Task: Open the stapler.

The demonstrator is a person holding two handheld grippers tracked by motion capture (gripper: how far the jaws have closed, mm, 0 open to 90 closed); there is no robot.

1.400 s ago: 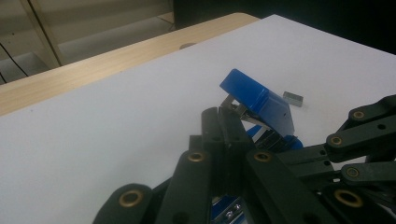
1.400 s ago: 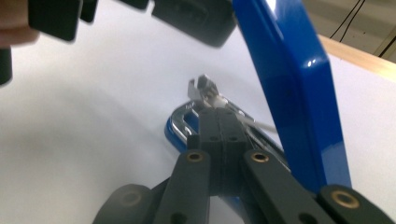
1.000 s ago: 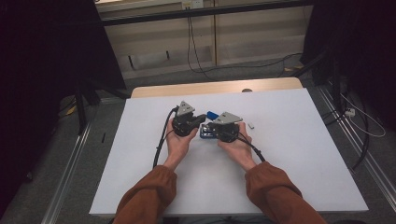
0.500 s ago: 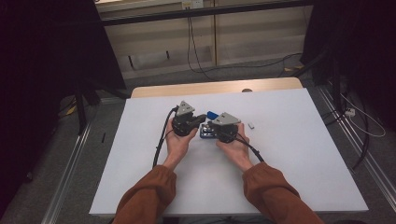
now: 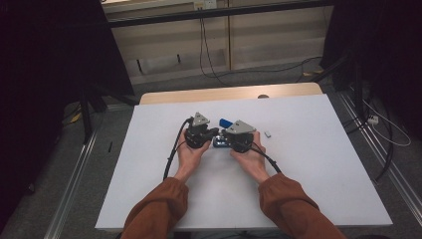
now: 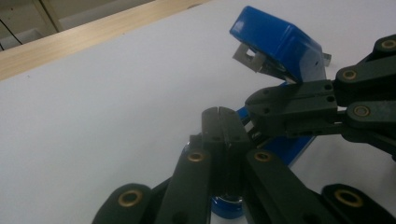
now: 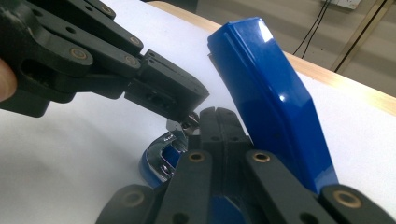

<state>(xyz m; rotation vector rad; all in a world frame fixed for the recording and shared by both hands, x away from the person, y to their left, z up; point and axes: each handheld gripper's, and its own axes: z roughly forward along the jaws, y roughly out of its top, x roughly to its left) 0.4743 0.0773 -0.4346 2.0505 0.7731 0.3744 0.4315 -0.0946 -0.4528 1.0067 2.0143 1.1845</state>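
Note:
A blue stapler (image 5: 225,122) lies mid-table with its lid (image 6: 280,44) swung up and its blue base and metal channel (image 7: 161,158) under the jaws. My left gripper (image 5: 214,133) comes in from the left and my right gripper (image 5: 225,135) from the right, tips meeting over the base. In the left gripper view my left gripper (image 6: 219,119) is shut, pads together, and my right gripper (image 6: 261,105) reaches in from the right, also shut. In the right gripper view my right gripper (image 7: 215,119) is shut beside the raised lid (image 7: 266,93), with the left gripper (image 7: 187,100) just above the metal channel.
The white tabletop (image 5: 308,164) has a wooden strip (image 5: 229,93) along its far edge. A small pale piece (image 5: 267,133) lies just right of the right hand. Cables trail from both grippers toward the person, and metal rails flank the table.
Almost nothing differs. The right gripper has edged slightly left toward the stapler, and both hands stay at it with the lid raised.

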